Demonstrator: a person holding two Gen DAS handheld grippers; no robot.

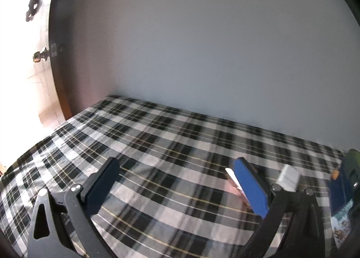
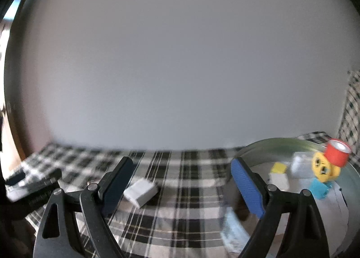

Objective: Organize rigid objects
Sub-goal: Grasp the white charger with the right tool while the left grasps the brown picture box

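- Left wrist view: grey wall (image 1: 202, 44) across most of the picture, brown door edge (image 1: 52, 55) and round knob (image 1: 40, 55) at far left.
- Right wrist view: same plain wall (image 2: 180, 55) above, all of it blurred.
- Checked black-and-white tablecloth (image 1: 146, 145) spread flat below the wall, seen again under the right tongs (image 2: 180, 190).
- Round metal tray (image 2: 281, 145) at right on the cloth, just beyond the right blue finger.
- Left gripper (image 1: 177, 179) spread wide over bare cloth, nothing between the pads.
- Right gripper (image 2: 182, 181) spread wide too, gripping nothing, hovering above the cloth.
- Dark gear (image 2: 29, 195) at far left in the right wrist view, too blurred to name.
- White block (image 2: 140, 191) lying on the cloth just beside the right gripper's dark left finger, low between the fingers; same block (image 1: 289, 178) behind the left gripper's blue finger, well right.
- Inside the tray: red cap (image 2: 337, 152) tilted on top of a yellow face toy (image 2: 322, 168), small blue block (image 2: 318, 188) just below it, yellow cube (image 2: 279, 168) and a pale block (image 2: 279, 181) to the left.
- Pink and white thing (image 1: 234, 181) mostly hidden behind the blue finger, unclear.
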